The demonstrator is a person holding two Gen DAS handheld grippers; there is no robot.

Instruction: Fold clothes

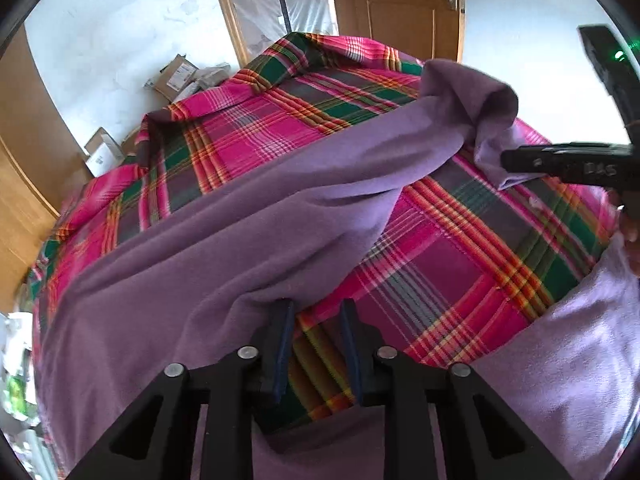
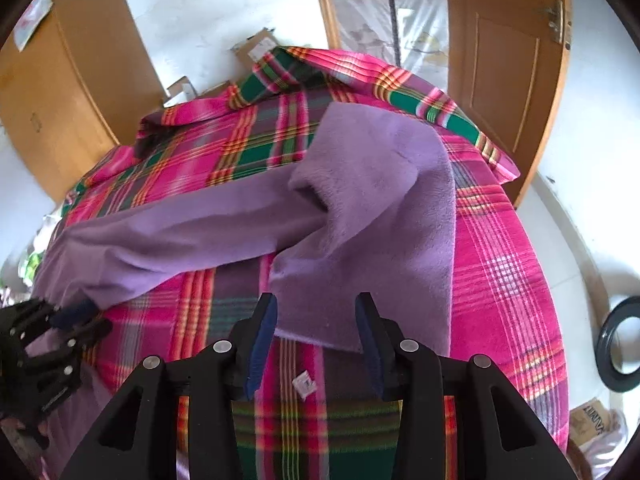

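Claw on the left (image 1: pixel 314 344) stands wide, blue-padded jaws apart with only plaid showing between them, nose down next to the near fold of the soft purple fleece garment (image 1: pixel 224 216); nothing is pinched there. Right claw (image 2: pixel 316 340) is likewise wide, its jaws straddling the near hem of the garment's lighter, fuzzy inner flap (image 2: pixel 380 216) without closing on it. From the left wrist view the right claw (image 1: pixel 560 162) comes in side-on at the garment's raised far corner, and whether cloth is caught there cannot be told from that angle. Garment lies spread diagonally across the pink, green and orange plaid bedspread (image 1: pixel 460 264) covering the bed, one long sleeve-like strip running toward the left claw (image 2: pixel 76 316), the broad flap turned over with its inside up. Likely reason for the spread grip points: one claw at each end of a long edge keeps the fleece taut so it can be carried over in one fold. Fits either a fold half made or a garment being laid flat; can't tell which. Small white tag (image 2: pixel 305 383) sits loose on the bedspread near the right claw.
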